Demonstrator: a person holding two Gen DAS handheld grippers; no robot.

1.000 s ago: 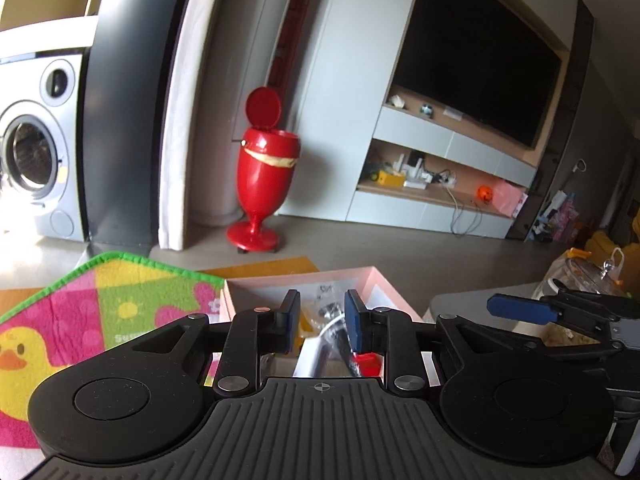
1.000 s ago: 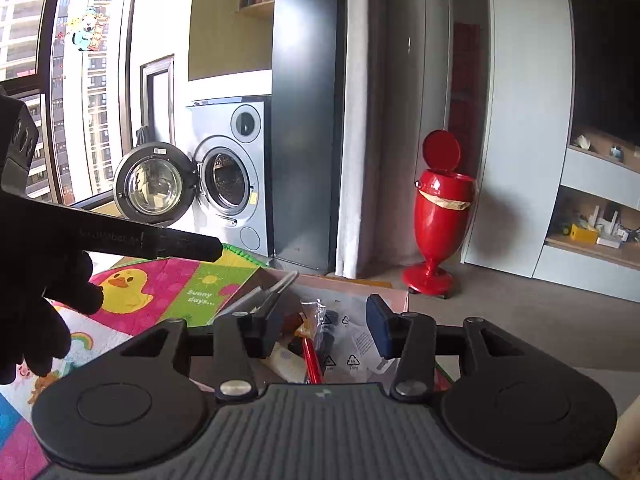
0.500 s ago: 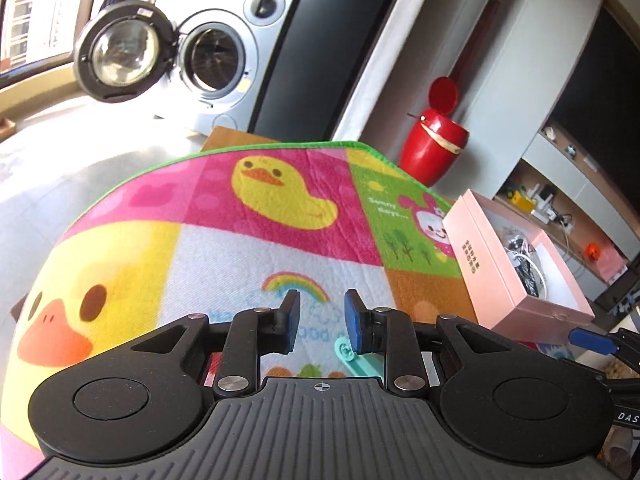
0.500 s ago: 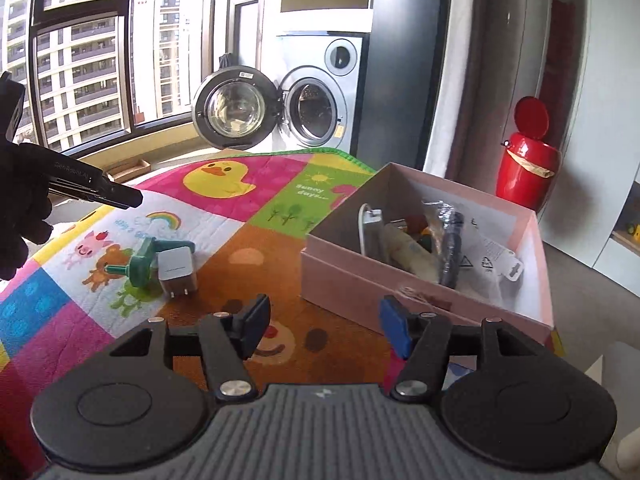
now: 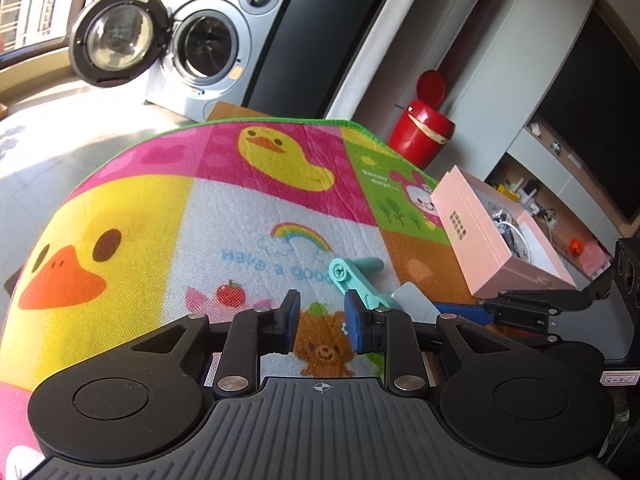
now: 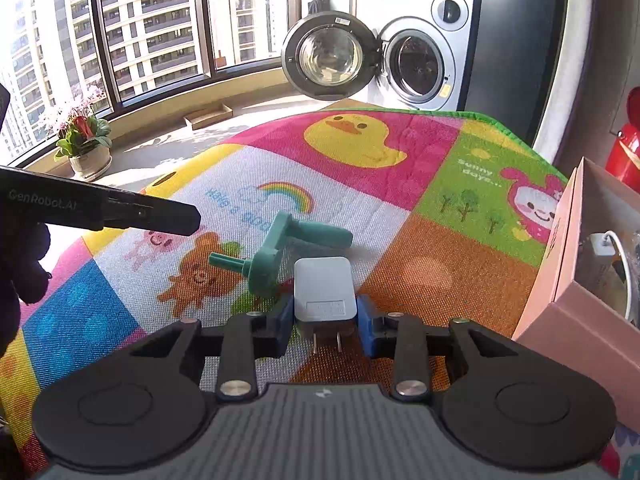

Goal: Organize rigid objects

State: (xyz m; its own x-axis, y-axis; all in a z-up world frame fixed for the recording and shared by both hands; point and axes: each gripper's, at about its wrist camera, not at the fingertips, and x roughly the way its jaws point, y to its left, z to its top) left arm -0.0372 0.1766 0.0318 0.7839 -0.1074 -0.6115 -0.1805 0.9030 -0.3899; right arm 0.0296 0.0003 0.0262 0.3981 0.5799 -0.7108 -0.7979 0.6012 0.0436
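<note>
My right gripper [image 6: 325, 326] is closing its jaws on the white charger [image 6: 325, 294], one blue pad at each side of the plug body, its two prongs pointing back toward me. The charger lies on the cartoon play mat [image 6: 420, 208] covering the surface, just beside the teal crank handle [image 6: 280, 248]. The pink box [image 6: 560, 308] stands open at my right, with a white cable and other bits inside. My left gripper [image 5: 322, 322] hovers over the mat with its pads a narrow gap apart and nothing between them; the crank handle lies just beyond its right pad. A washing machine [image 6: 424, 56] stands behind, door open.
</note>
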